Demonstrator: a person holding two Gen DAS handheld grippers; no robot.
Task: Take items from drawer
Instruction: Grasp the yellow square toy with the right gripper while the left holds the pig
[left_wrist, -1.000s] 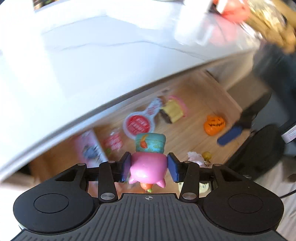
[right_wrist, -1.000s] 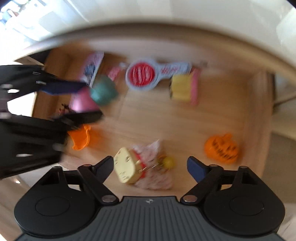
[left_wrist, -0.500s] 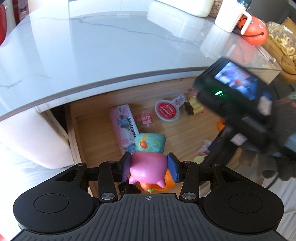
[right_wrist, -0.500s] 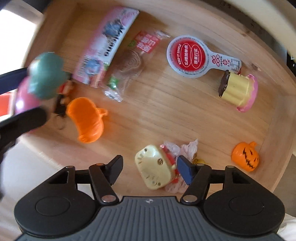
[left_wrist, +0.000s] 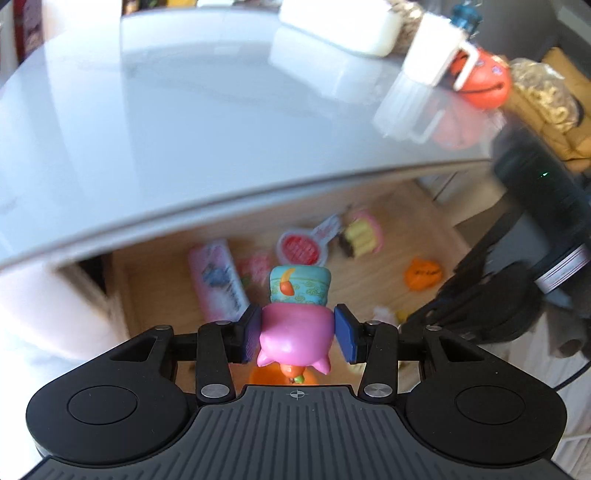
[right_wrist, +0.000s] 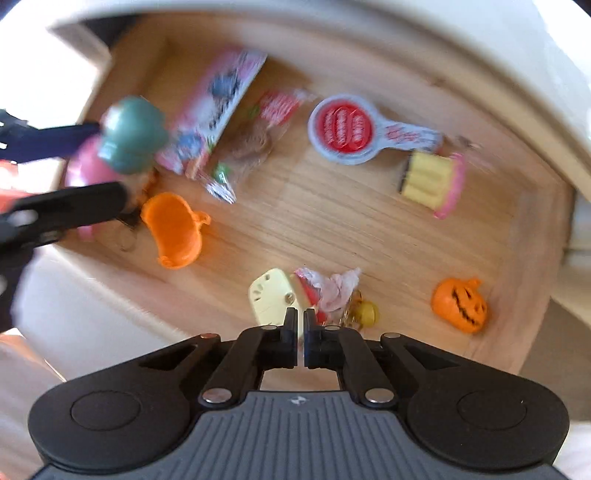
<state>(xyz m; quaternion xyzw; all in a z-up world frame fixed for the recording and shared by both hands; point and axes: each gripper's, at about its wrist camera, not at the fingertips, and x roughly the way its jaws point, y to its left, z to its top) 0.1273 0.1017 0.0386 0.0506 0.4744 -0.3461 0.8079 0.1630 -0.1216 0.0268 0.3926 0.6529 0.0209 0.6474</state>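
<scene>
A: The pink pig toy is pinched at its round sides by the left claw, above the drawer. It seems light, hard, slippery.

B: The right claw has just been closed fully, with nothing between; the cream keychain is left inside.

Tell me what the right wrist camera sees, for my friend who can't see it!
The right gripper is shut, empty, just above a cream toy in a wooden drawer. Two orange pumpkins and snack packets lie around.
</scene>
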